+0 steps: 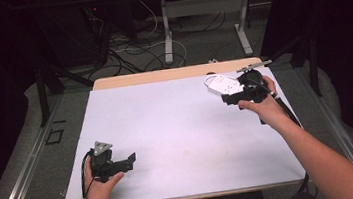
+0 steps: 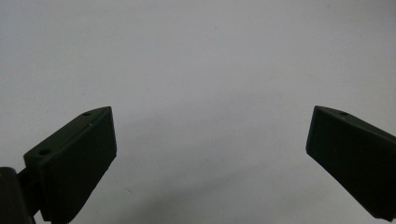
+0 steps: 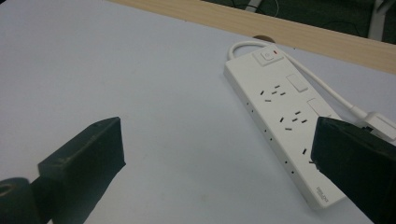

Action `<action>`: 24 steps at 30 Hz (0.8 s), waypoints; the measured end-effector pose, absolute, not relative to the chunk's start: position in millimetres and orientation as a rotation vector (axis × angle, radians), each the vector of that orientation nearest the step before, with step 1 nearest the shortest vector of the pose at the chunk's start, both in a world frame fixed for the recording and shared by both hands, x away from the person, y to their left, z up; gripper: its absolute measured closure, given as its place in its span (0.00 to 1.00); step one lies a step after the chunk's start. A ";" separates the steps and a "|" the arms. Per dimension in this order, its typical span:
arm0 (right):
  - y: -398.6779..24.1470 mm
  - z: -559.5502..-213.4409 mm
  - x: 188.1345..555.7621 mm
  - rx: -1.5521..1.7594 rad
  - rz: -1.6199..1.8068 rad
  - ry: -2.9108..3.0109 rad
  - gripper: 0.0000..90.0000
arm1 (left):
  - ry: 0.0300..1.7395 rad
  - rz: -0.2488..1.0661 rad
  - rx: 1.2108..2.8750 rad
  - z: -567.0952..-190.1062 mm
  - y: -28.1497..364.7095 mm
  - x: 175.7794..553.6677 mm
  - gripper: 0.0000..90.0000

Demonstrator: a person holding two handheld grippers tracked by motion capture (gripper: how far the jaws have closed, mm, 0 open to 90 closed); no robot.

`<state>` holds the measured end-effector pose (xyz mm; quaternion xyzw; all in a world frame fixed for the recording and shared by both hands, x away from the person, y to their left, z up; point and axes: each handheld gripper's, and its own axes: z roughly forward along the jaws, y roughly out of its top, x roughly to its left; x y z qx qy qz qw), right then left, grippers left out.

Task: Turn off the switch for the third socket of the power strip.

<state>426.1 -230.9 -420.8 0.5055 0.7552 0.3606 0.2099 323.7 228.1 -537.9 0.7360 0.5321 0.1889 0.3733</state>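
Note:
A white power strip lies at the far right of the white table sheet, its switch end toward the far edge and its white cable looping along its side to a plug. My right gripper hovers just over the near end of the strip, open, with one jaw over the strip's end and nothing held. My left gripper rests low near the front left of the sheet, open over bare surface.
The white sheet covers a wooden table whose far edge shows as a tan strip. A small dark pen-like object lies at the far right edge. Beyond are table legs and floor cables.

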 end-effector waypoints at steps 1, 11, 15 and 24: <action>-231.2 -422.0 423.7 1.410 1.008 2.100 0.03 | 1.363 0.484 1.886 -538.0 228.1 323.7 0.02; -234.7 -439.2 402.0 1.368 1.085 2.110 0.03 | 1.364 0.485 1.888 -538.1 227.8 323.7 0.02; -234.3 -446.4 393.3 1.356 1.105 2.098 0.03 | 1.364 0.492 1.881 -538.5 227.4 323.6 0.02; -232.5 -461.6 377.6 1.330 1.145 2.079 0.03 | 1.364 0.489 1.887 -538.1 227.6 323.4 0.02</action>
